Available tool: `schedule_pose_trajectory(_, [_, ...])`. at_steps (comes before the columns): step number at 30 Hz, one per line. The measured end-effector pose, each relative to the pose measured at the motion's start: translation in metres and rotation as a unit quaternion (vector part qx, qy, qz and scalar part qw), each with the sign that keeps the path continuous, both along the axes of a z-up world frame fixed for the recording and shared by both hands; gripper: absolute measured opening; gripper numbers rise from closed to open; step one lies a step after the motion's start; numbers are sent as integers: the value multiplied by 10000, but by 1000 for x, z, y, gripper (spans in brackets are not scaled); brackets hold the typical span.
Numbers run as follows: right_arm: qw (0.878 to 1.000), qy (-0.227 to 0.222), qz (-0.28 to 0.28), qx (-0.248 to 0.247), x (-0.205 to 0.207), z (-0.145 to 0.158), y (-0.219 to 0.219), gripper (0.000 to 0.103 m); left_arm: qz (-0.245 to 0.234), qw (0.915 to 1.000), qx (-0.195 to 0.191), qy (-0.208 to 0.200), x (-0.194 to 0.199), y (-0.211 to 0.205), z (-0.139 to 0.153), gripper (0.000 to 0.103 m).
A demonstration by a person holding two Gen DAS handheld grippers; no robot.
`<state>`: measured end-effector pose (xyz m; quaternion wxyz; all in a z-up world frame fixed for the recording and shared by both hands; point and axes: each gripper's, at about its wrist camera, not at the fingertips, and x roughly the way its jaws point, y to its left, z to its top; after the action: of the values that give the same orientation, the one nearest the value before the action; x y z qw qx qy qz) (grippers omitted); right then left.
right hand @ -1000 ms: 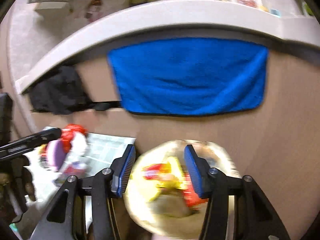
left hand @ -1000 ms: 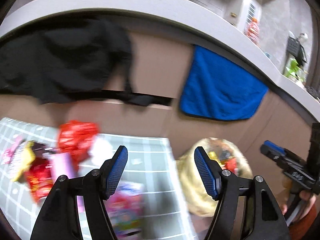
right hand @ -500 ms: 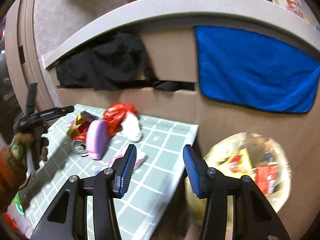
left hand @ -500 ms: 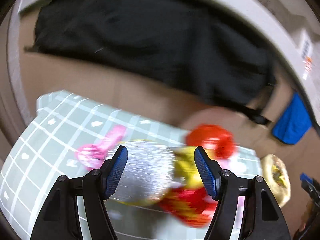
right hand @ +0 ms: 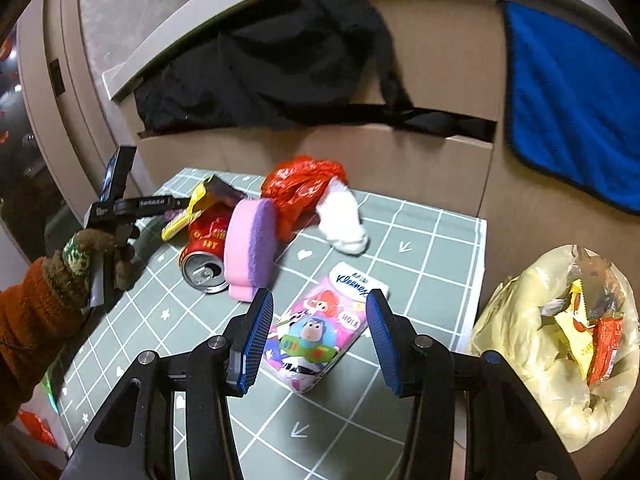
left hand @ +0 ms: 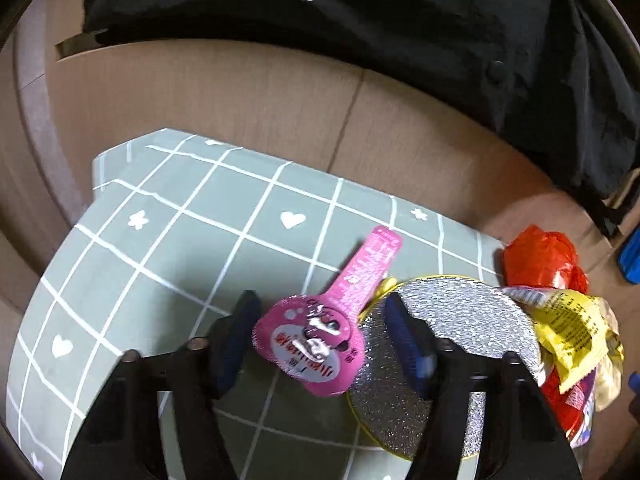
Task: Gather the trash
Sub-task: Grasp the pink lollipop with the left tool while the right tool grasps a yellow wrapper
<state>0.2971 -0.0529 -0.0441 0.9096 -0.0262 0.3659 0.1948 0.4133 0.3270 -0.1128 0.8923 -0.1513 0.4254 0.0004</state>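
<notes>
At lower centre of the left wrist view, the left gripper (left hand: 320,344) stands wide around a pink peel-off lid (left hand: 320,332) lying on the checked tablecloth (left hand: 168,240). Thin, floppy and probably slippery, it looks best pinched across its round part. The right gripper (right hand: 320,334) is wide and empty.
</notes>
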Motion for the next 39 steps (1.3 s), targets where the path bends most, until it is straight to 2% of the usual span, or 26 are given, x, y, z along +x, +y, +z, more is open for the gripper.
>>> schedule_pose_trajectory(1, [10000, 10, 15, -30, -1, 0, 1, 46, 50, 10000, 34, 29, -1, -1, 1, 49])
schedule_pose_trajectory(5, [9999, 56, 76, -46, -2, -1, 5, 46, -118, 9998, -135, 10, -20, -6, 7, 36])
schedule_pose_trajectory(10, [9998, 3, 182, 28, -7, 5, 11, 46, -296, 9985, -449, -110, -65, -18, 19, 30])
schedule_pose_trajectory(11, [9997, -3, 221, 38, -7, 6, 13, 46, -331, 9983, -464, -128, -72, -21, 22, 27])
schedule_pose_trajectory(12, [9997, -4, 254, 46, -8, 6, 16, 46, -366, 9982, -445, -148, -83, -26, 24, 18])
schedule_pose_trajectory(13, [9995, -1, 303, 54, -8, 7, 19, 46, -383, 9982, -430, -153, -91, -28, 25, 17])
schedule_pose_trajectory(17, [9988, -27, 487, -19, -8, 10, 39, 46, -447, 9979, -443, -158, -128, -38, 26, 17])
schedule_pose_trajectory(22, [9951, -265, 873, -376, 3, 25, 80, 46, -444, 9980, -401, -220, -161, -38, 26, 17])
schedule_pose_trajectory(26, [9908, -374, 1145, -613, 29, 34, 120, 46, -398, 9973, -531, -313, -180, -28, 29, 17])
schedule_pose_trajectory(28, [9902, -291, 1201, -651, 50, 35, 141, 46, -372, 9964, -652, -388, -185, -23, 31, 18])
schedule_pose_trajectory(31, [9903, 11, 1183, -734, 88, 28, 171, 44, -254, 9955, -761, -511, -192, -13, 35, 32])
schedule_pose_trajectory(32, [9903, 86, 1127, -813, 101, 24, 179, 44, -188, 9951, -777, -582, -194, -9, 37, 39])
schedule_pose_trajectory(35, [9885, 207, 936, -1168, 130, 8, 195, 44, -32, 9932, -906, -727, -200, 4, 39, 50])
schedule_pose_trajectory(37, [9867, 394, 820, -1346, 143, -6, 200, 44, 19, 9920, -1037, -722, -201, 10, 38, 53])
schedule_pose_trajectory(39, [9851, 782, 846, -1279, 152, -20, 196, 41, 40, 9914, -1114, -678, -200, 14, 35, 54])
